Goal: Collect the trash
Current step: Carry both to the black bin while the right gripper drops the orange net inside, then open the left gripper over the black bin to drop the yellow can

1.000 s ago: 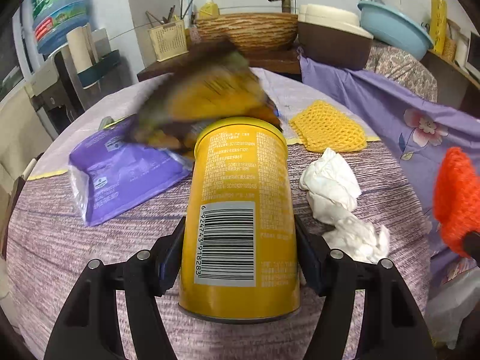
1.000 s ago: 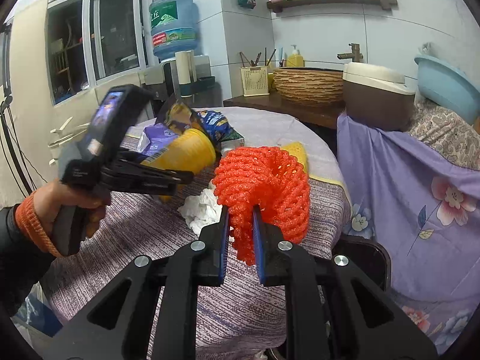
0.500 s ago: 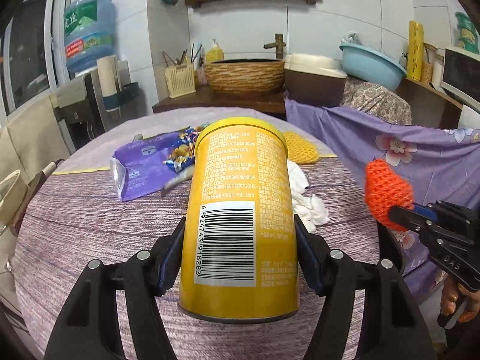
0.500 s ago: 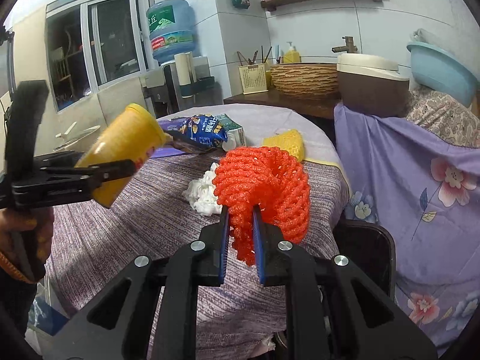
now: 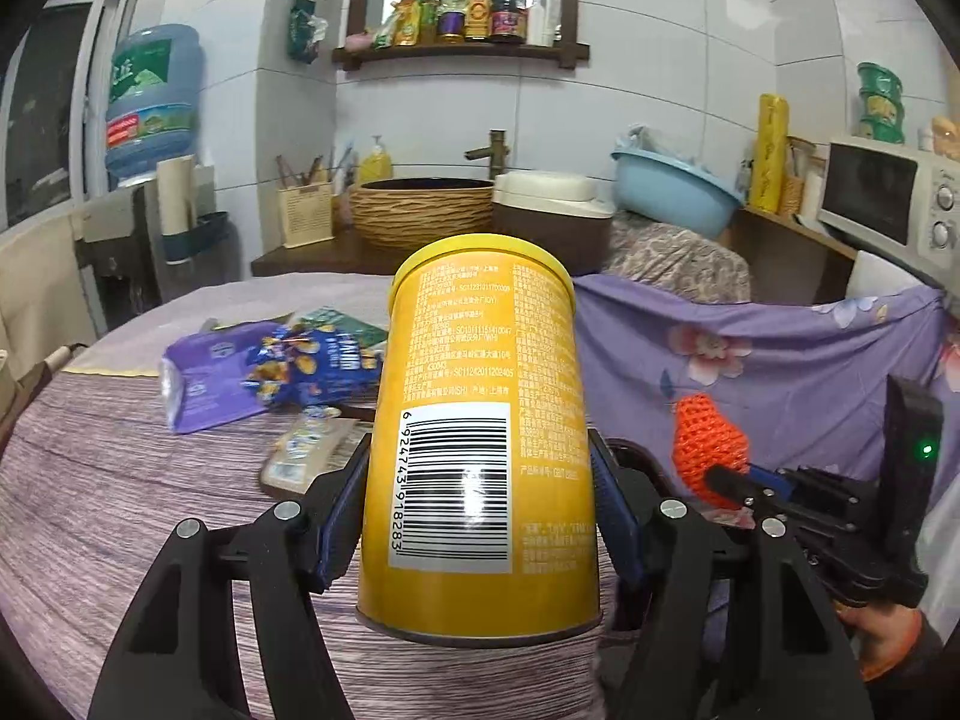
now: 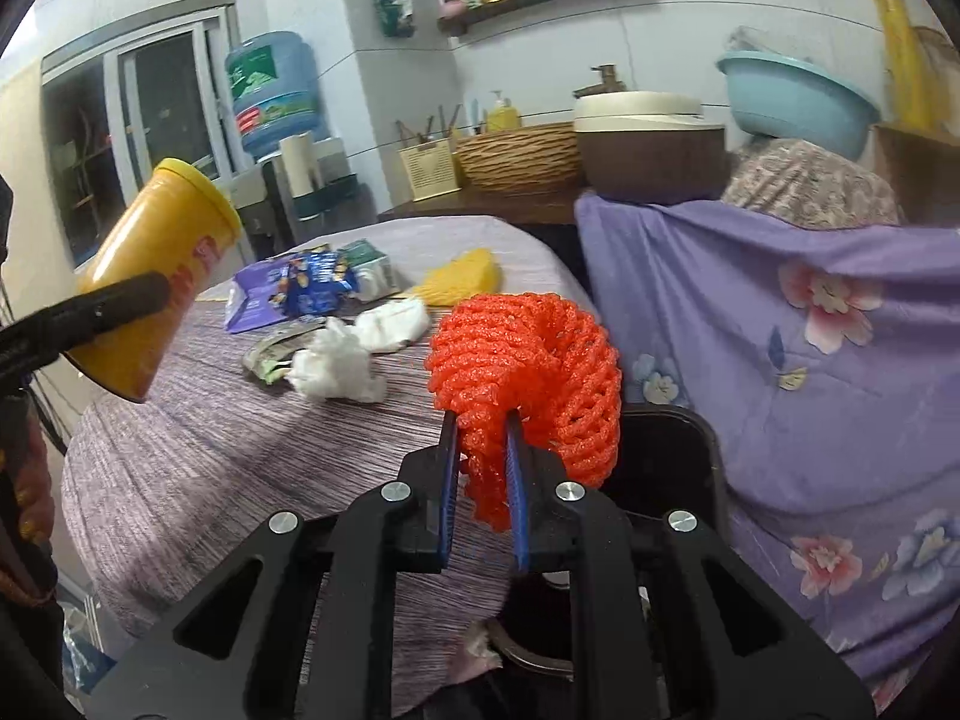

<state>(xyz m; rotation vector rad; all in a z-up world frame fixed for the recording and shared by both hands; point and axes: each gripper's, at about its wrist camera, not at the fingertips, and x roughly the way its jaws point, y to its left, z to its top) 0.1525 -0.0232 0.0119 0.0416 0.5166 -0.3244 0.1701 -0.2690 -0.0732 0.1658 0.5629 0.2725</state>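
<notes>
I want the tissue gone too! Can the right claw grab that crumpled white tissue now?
Probably not yet: the right claw is shut on the orange foam net, so it is full. The tissue lies uncovered on the table.

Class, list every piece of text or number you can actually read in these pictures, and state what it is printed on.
"6924743918283": beside the barcode on the yellow can, clamped in the left gripper.
Fine print on the can: too small to read.
Water jug, purple packet, shelf bottles: labels blurred.

Near tablecloth (image 6: 198, 456) bare; wrappers (image 6: 300, 288), tissues (image 6: 339, 369) crowd far half; dark bin (image 6: 666, 450) beside edge.
</notes>
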